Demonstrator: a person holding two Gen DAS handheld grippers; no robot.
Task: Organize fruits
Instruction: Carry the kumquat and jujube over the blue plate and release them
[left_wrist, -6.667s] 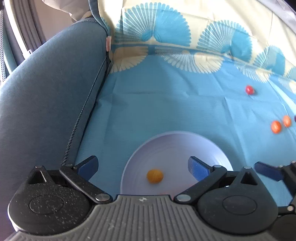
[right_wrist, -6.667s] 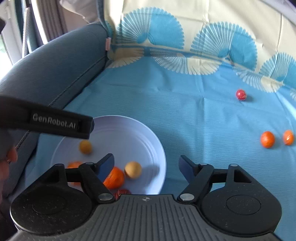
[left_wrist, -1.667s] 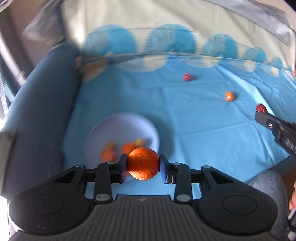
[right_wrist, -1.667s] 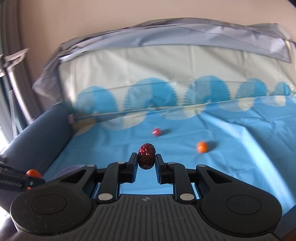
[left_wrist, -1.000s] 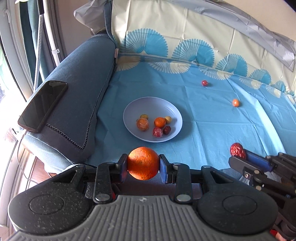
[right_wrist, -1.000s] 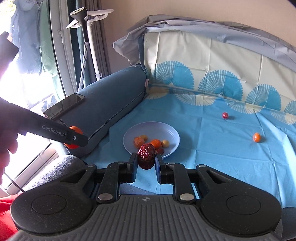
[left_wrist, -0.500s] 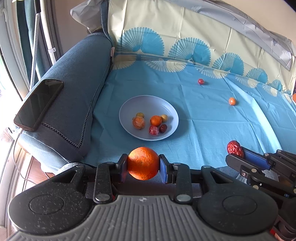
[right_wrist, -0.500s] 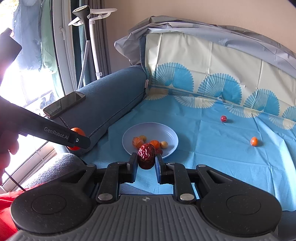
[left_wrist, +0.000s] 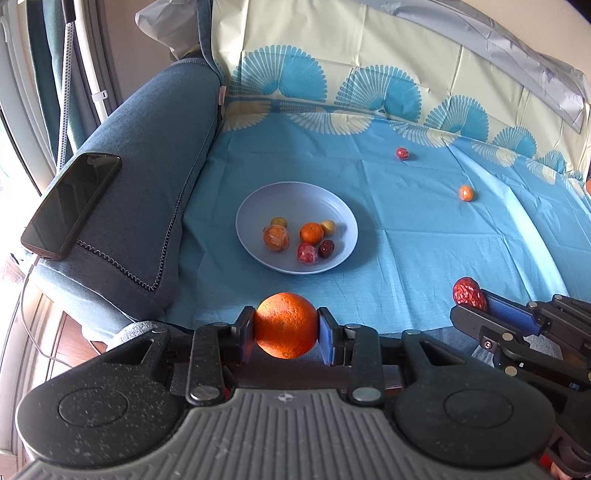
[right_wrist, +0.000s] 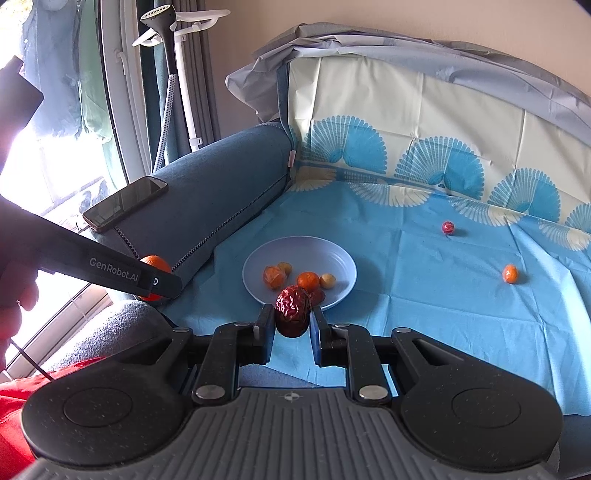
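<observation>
My left gripper (left_wrist: 287, 332) is shut on an orange (left_wrist: 286, 324), held in front of the sofa seat, short of the pale plate (left_wrist: 332, 206). The plate holds several small fruits. My right gripper (right_wrist: 293, 325) is shut on a wrinkled red date (right_wrist: 293, 309), also held short of the plate (right_wrist: 338, 258). In the left wrist view the right gripper and date (left_wrist: 469, 294) show at the right. A small red fruit (left_wrist: 402, 153) and a small orange fruit (left_wrist: 465, 192) lie loose on the blue cloth (left_wrist: 424, 236), also seen in the right wrist view (right_wrist: 448, 227) (right_wrist: 510, 273).
A dark phone (left_wrist: 72, 205) lies on the blue sofa armrest (left_wrist: 147, 155) left of the plate. The patterned cloth runs up the sofa back (right_wrist: 424, 122). A window and curtains (right_wrist: 92, 92) stand at the left.
Both grippers have held almost steady with their fruits; the view has shifted slightly closer to the plate.
</observation>
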